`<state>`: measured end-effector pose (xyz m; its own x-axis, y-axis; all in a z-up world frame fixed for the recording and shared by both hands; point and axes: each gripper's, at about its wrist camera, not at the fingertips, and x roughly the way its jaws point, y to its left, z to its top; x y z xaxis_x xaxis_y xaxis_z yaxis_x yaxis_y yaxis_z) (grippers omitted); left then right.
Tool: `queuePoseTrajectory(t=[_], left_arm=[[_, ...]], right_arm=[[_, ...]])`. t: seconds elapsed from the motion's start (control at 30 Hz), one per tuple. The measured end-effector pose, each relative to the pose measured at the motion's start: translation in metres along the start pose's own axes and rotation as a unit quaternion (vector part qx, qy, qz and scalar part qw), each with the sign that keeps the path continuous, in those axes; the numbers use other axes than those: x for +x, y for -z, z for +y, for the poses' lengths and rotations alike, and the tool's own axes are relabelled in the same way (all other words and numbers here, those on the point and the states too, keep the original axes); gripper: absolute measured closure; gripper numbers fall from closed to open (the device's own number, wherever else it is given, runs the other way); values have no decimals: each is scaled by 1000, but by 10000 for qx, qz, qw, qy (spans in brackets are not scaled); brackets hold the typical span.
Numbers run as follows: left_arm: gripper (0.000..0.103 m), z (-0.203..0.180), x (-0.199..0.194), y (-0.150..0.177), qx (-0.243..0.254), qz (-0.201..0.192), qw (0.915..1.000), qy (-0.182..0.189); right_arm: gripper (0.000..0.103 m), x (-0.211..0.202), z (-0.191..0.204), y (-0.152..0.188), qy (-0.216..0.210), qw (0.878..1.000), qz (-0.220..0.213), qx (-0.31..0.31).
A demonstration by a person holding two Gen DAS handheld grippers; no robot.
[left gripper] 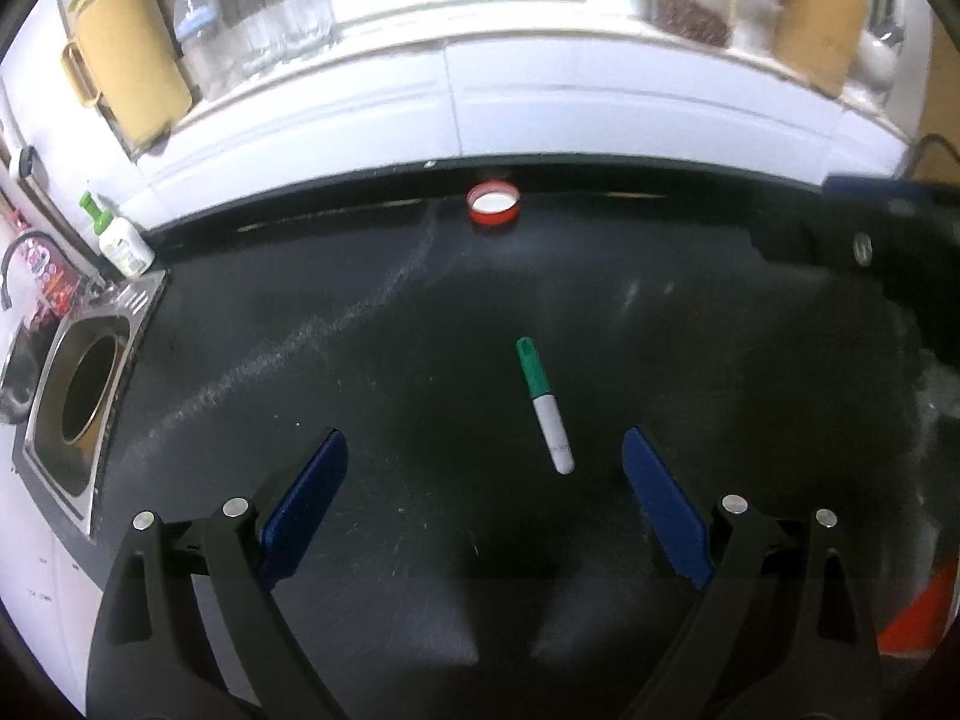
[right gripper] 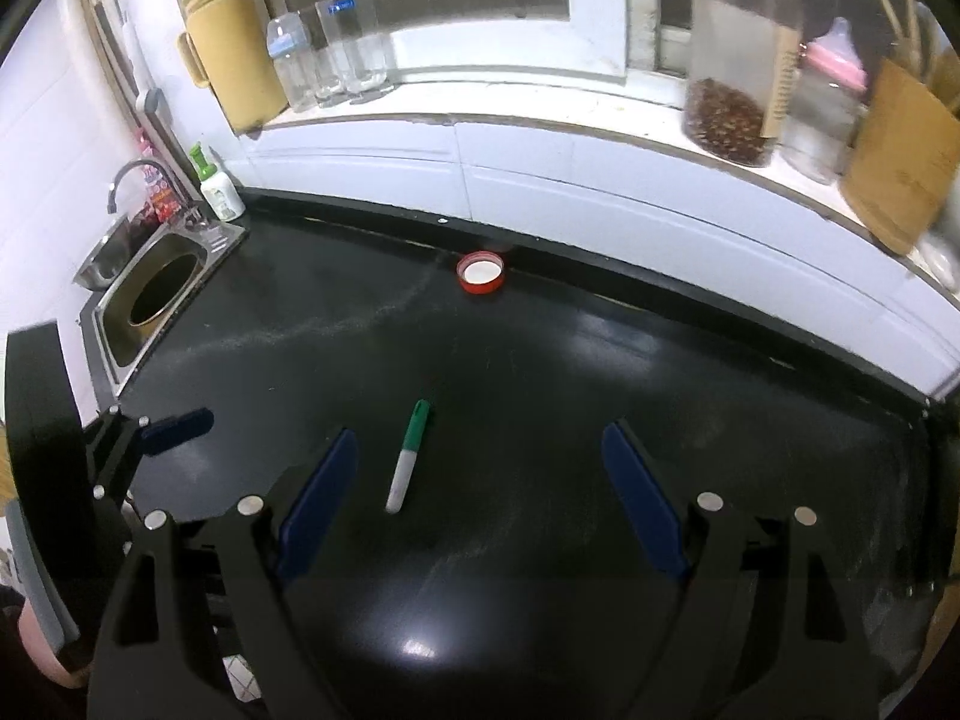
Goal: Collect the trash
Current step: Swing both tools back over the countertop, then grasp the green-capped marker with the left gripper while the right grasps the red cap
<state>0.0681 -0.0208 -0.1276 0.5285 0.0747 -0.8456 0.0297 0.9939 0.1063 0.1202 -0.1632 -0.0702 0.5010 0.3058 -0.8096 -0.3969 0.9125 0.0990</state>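
Observation:
A white marker with a green cap [left gripper: 543, 405] lies on the black counter [left gripper: 360, 360], just ahead of my open, empty left gripper [left gripper: 485, 450] and slightly right of its middle. A red jar lid [left gripper: 493, 203] with a white inside lies far back by the wall. In the right wrist view the marker [right gripper: 407, 457] lies just right of my left finger; my right gripper [right gripper: 480, 450] is open and empty. The lid [right gripper: 480, 273] is far ahead. The left gripper [right gripper: 174, 423] shows at the left edge there.
A steel sink [left gripper: 78, 384] with a round hole sits at the counter's left end, a soap bottle [left gripper: 120, 237] behind it. The sill holds a yellow jug [right gripper: 234, 60], glasses [right gripper: 342, 48], a jar of beans [right gripper: 735, 60] and a board [right gripper: 900, 150]. Something red-orange [left gripper: 918, 612] shows at lower right.

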Motion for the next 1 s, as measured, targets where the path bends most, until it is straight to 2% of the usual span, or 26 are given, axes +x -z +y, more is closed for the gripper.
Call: queuePoseTrajectory(t=[0.33, 0.57, 0.67, 0.8, 0.87, 0.93, 0.97, 1.0], left_arm=[[13, -1, 95, 9, -517, 486, 9974, 119], [17, 3, 126, 9, -1008, 586, 9932, 63], [18, 0, 129, 4, -1056, 452, 9934, -48], [28, -9, 129, 0, -994, 244, 9947, -94], [38, -14, 128, 0, -973, 152, 9951, -94], [58, -17, 127, -2, -965, 99, 9953, -76], [65, -18, 127, -3, -953, 76, 9954, -71], [83, -19, 127, -4, -935, 57, 9956, -62]], right_arm=[[22, 121, -10, -39, -124, 9991, 234, -322], [23, 207, 3, -67, -193, 9968, 515, -582], [27, 234, 10, -76, -153, 9958, 589, -677], [33, 256, 13, -85, -90, 9956, 643, -670], [36, 261, 16, -87, -44, 9955, 589, -737], [42, 264, 21, -89, 25, 9948, 518, -880], [50, 263, 22, -89, 14, 9947, 487, -900], [58, 264, 23, -91, -8, 9949, 443, -909]])
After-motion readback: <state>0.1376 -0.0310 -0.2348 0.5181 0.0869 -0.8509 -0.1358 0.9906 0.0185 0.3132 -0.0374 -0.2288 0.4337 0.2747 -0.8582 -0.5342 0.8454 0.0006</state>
